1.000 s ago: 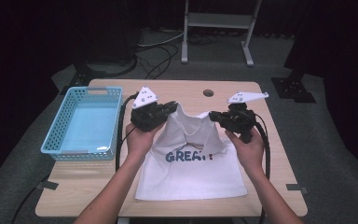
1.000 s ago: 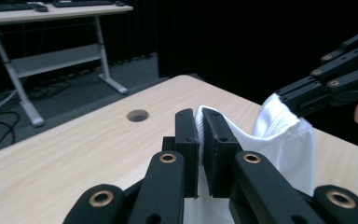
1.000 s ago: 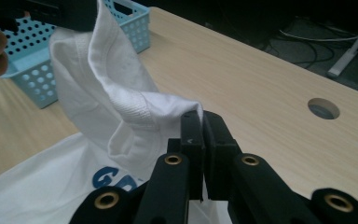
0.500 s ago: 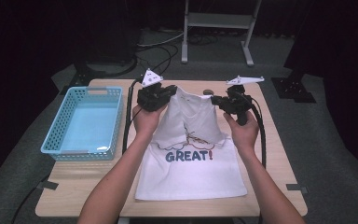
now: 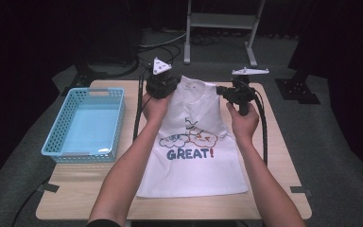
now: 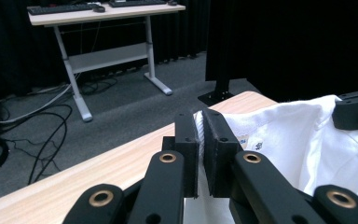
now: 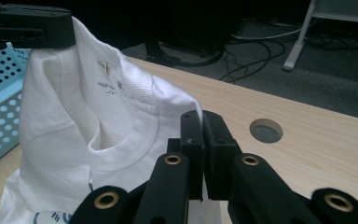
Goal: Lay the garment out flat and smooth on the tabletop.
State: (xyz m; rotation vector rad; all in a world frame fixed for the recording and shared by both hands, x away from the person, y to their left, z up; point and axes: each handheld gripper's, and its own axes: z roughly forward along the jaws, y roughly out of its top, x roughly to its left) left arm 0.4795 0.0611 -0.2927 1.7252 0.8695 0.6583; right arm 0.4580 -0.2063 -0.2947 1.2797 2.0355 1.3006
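- White T-shirt (image 5: 196, 156) printed "GREAT!": lower part flat on the table (image 5: 283, 161), shoulder end lifted off it.
- Left hand-held gripper (image 5: 162, 85): jaws clamped on the shirt's edge at one shoulder, cloth pinched between the pads (image 6: 189, 154).
- Right hand-held gripper (image 5: 236, 93): jaws closed on the other shoulder, beside the collar (image 7: 121, 154).
- Blue basket (image 5: 82, 151) sits left of the shirt, apart from it.
- Round hole (image 7: 266, 130) in the table near the right jaws.

Black curtains (image 6: 270, 42) close off a dim room with grey carpet floor (image 5: 340, 142). A white-legged desk (image 6: 107, 28) with a keyboard (image 6: 58, 8) stands behind the wooden surface (image 5: 283, 156); dark cables (image 6: 32, 126) trail across the carpet
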